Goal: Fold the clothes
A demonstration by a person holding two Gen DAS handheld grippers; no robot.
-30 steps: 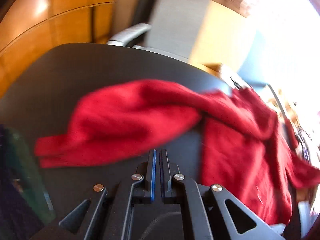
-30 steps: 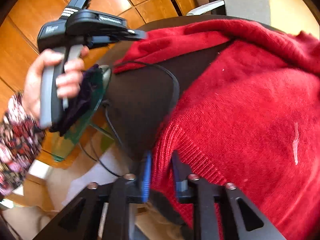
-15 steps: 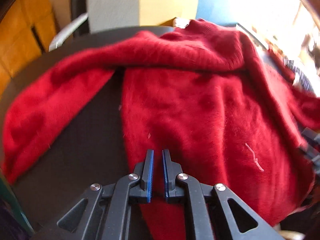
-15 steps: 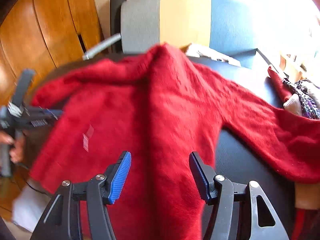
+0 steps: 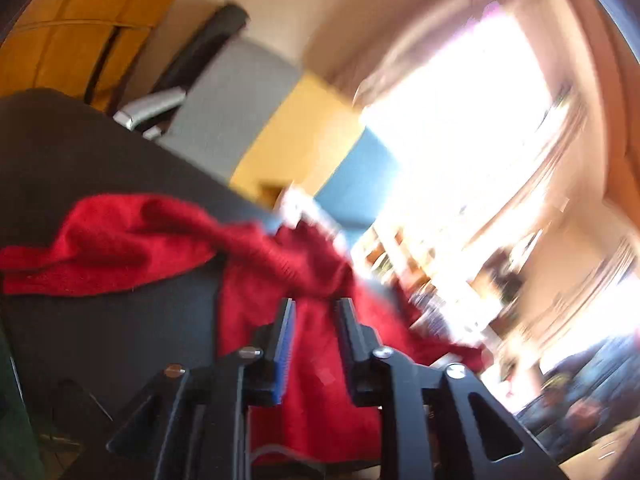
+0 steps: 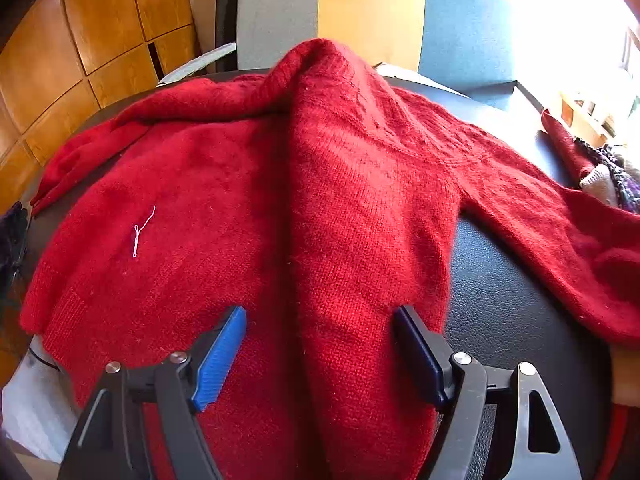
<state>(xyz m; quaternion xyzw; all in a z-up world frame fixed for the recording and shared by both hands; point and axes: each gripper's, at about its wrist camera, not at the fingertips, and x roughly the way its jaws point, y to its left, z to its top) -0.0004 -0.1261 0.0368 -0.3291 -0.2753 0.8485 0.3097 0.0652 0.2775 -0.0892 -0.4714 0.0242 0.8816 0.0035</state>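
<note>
Right gripper (image 6: 320, 344) hung over the sweater (image 6: 248, 208), jaws just spread wide, knit below them but not pinched. Left gripper (image 5: 314, 316) had just been opening too, jaws partly apart, red fabric seen between them, grip unclear in blur. Sweater lay spread on the dark table (image 6: 516, 304), one sleeve (image 6: 560, 216) trailing toward the table's edge. Chair (image 6: 372, 12) stood behind the table.

Sweater (image 6: 248, 208) spread on the table (image 6: 516, 300), chair (image 6: 360, 12) behind it, more clothes (image 6: 612, 172) at the right edge.
</note>
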